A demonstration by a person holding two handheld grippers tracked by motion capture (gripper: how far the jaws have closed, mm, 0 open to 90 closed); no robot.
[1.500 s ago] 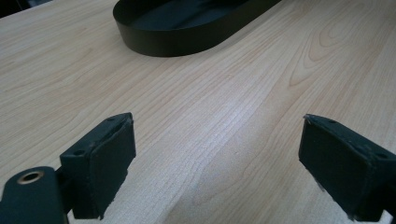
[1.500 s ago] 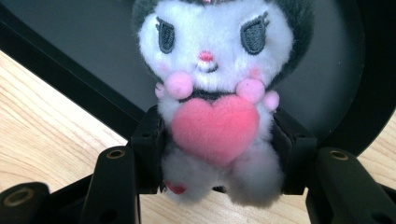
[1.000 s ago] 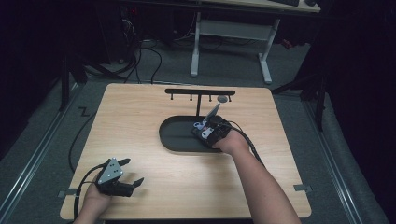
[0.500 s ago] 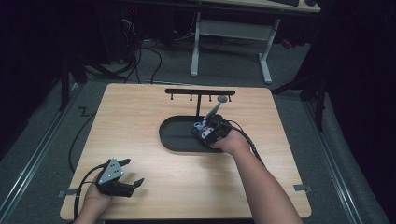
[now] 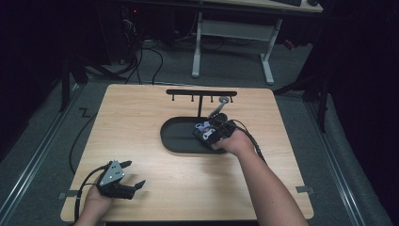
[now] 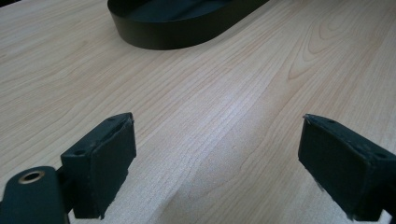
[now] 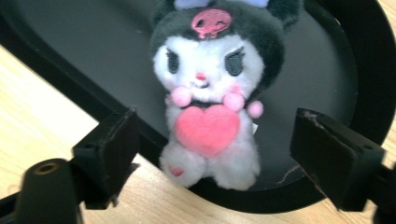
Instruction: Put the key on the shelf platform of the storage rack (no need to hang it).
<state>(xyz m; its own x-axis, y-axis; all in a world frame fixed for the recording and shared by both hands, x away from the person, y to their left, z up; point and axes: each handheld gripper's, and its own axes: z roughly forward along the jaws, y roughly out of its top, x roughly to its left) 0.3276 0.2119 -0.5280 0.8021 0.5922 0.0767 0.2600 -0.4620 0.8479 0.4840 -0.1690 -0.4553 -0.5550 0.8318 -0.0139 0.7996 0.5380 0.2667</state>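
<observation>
A small plush toy (image 7: 208, 102) with a black hood, white face and pink heart lies in the right gripper view, its feet over the near rim of the black oval tray (image 7: 70, 42). My right gripper (image 7: 215, 130) is open, one jaw on each side of the toy and neither touching it. From above, the right gripper (image 5: 211, 132) hovers over the right part of the tray (image 5: 176, 136). My left gripper (image 5: 135, 173) rests open near the table's front left corner. In its own view the left gripper (image 6: 217, 135) holds nothing above bare wood, the tray (image 6: 182, 32) farther off.
A black rack with hooks (image 5: 201, 93) stands behind the tray, a grey item (image 5: 225, 100) hanging at its right end. The wooden table (image 5: 131, 122) has bare room to the left and front. Desk legs and cables lie on the floor beyond.
</observation>
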